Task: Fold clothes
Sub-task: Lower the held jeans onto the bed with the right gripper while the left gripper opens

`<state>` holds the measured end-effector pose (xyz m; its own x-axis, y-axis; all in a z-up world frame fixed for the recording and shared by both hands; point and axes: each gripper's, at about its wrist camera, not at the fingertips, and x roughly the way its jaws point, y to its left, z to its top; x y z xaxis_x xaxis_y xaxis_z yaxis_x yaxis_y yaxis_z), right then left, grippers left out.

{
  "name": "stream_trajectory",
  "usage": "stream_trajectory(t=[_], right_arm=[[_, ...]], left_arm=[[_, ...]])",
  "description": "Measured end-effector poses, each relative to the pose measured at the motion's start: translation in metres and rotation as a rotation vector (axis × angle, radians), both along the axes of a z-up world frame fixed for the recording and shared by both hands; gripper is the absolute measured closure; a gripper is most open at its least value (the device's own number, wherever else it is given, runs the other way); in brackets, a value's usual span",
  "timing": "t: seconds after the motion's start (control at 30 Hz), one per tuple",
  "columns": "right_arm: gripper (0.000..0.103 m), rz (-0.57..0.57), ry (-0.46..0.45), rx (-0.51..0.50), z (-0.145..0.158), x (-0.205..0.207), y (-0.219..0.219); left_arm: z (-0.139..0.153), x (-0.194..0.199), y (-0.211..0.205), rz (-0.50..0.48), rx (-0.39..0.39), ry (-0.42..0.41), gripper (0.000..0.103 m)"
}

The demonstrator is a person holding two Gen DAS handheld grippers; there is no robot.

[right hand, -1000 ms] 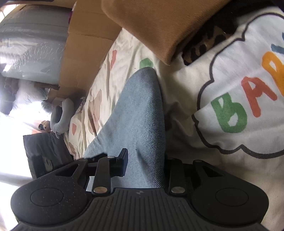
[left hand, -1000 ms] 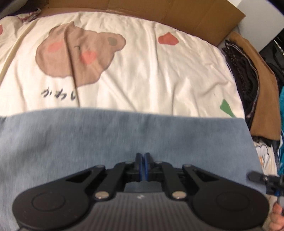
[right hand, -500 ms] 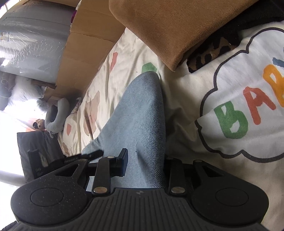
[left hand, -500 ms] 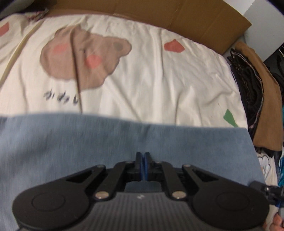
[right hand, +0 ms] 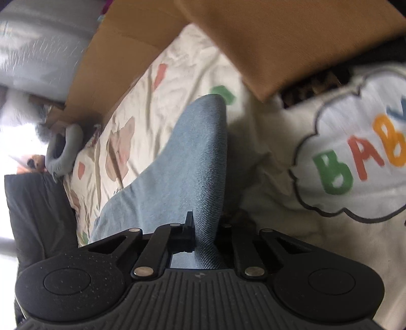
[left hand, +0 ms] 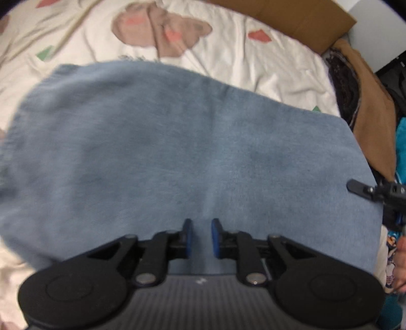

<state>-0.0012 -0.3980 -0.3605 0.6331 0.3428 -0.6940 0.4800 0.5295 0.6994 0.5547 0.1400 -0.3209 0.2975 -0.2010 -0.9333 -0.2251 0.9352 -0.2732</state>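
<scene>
Faded blue denim garment [left hand: 177, 142] on cream bedsheet [left hand: 253, 63] printed with brown bears.

Left gripper [left hand: 201, 237] jaws stand parted, nothing between the blue pads [left hand: 215, 237]. Blue denim garment [left hand: 177, 152] lies flat directly ahead on cream printed bedsheet [left hand: 253, 63]. Right gripper [left hand: 375, 190] at garment's right edge. Brown cardboard [left hand: 291, 15] far ahead.

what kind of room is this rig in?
Likely a bedroom at home: the blue denim garment lies on a cream bedsheet printed with cartoon bears, beside a stack of folded clothes topped by a brown one. Flattened brown cardboard stands behind the bed.
</scene>
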Motion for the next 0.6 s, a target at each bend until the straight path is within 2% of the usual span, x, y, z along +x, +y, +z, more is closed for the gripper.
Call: stream_trajectory(t=[0.07,0.1,0.17,0.23,0.43,0.6], right_arm=[[0.097,0.022,0.005,-0.021,0.016,0.006,0.007],[0.097,0.034,0.008,-0.031,0.025,0.009,0.010],[0.097,0.060,0.008,-0.055,0.040,0.016,0.018],[0.097,0.093,0.017,-0.093,0.054,0.025,0.027],[0.097,0.137,0.100,-0.158,0.091,0.048,0.049],[0.097,0.205,0.151,-0.216,0.119,0.070,0.073]], left_arm=[[0.018,-0.008,0.013,0.018,0.020,-0.020,0.061],[0.026,-0.011,0.019,0.027,0.029,-0.032,0.058],[0.041,-0.016,0.034,0.040,0.033,-0.066,0.044],[0.054,-0.018,0.050,0.049,0.041,-0.099,0.038],[0.079,-0.021,0.093,0.105,0.067,-0.178,0.027],[0.077,-0.034,0.112,0.134,0.078,-0.204,0.027]])
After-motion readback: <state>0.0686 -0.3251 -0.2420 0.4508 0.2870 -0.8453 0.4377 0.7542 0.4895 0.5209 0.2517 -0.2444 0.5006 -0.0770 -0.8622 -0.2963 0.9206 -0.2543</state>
